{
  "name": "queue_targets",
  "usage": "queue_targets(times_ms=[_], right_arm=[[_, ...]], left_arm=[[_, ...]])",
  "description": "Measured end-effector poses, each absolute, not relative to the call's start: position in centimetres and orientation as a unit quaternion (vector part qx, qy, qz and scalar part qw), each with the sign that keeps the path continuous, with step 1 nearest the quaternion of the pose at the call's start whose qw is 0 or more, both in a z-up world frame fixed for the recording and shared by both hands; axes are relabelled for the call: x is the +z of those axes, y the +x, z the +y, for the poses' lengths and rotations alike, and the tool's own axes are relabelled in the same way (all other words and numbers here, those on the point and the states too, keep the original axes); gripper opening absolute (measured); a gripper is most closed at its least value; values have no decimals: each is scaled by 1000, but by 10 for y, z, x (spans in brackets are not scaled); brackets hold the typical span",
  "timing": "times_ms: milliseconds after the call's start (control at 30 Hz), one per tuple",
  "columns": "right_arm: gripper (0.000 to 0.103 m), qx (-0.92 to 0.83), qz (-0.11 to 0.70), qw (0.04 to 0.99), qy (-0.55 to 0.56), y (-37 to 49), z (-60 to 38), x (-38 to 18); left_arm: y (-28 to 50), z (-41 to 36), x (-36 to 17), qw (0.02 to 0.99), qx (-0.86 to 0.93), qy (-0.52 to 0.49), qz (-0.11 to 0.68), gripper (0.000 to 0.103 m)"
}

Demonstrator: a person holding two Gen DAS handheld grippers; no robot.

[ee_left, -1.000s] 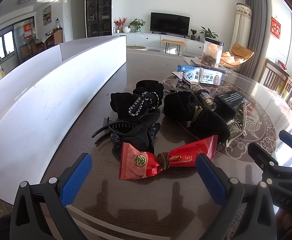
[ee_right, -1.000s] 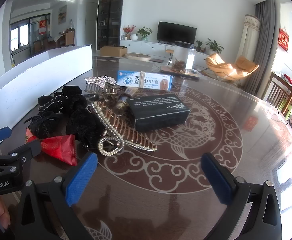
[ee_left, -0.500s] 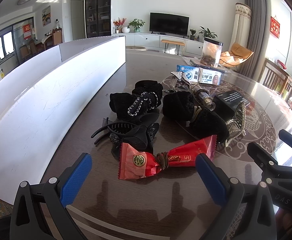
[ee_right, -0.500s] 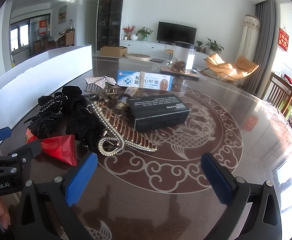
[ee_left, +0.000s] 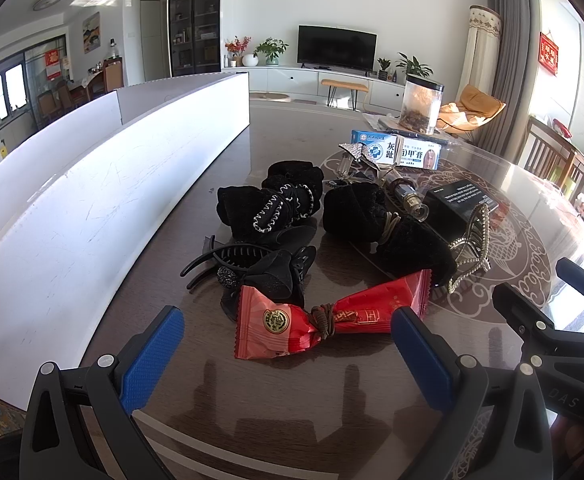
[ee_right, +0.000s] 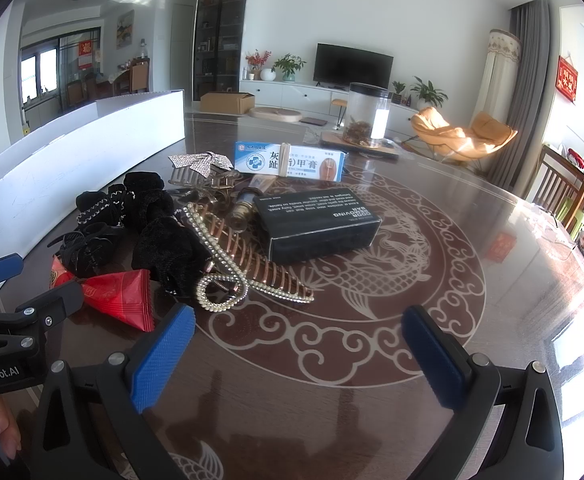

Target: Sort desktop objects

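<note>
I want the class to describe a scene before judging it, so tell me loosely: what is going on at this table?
A person holds two grippers over a dark table, both open and empty. The left gripper faces a red snack packet; the right gripper hangs over bare tabletop. A heap lies ahead: black scrunchies, a black claw clip, a pearl clip, a black box and a blue-and-white medicine box. Nothing is gripped yet.

Red packet (ee_left: 328, 318), black box (ee_right: 318, 226), white bin (ee_left: 92, 196).
</note>
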State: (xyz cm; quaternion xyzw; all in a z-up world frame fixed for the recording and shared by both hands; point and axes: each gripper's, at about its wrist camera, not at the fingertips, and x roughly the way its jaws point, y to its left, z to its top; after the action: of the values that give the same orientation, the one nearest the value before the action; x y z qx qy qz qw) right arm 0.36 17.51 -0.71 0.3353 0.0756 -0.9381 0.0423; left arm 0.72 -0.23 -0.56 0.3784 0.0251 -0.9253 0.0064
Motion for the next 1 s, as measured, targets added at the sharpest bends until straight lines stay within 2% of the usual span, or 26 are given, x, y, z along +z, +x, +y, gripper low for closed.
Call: queue_targets(times_ms=[1000], right_arm=[[103, -936, 74, 41, 341, 2, 176, -10]], left_arm=[[5, 2, -8, 1, -925, 378, 21, 103]])
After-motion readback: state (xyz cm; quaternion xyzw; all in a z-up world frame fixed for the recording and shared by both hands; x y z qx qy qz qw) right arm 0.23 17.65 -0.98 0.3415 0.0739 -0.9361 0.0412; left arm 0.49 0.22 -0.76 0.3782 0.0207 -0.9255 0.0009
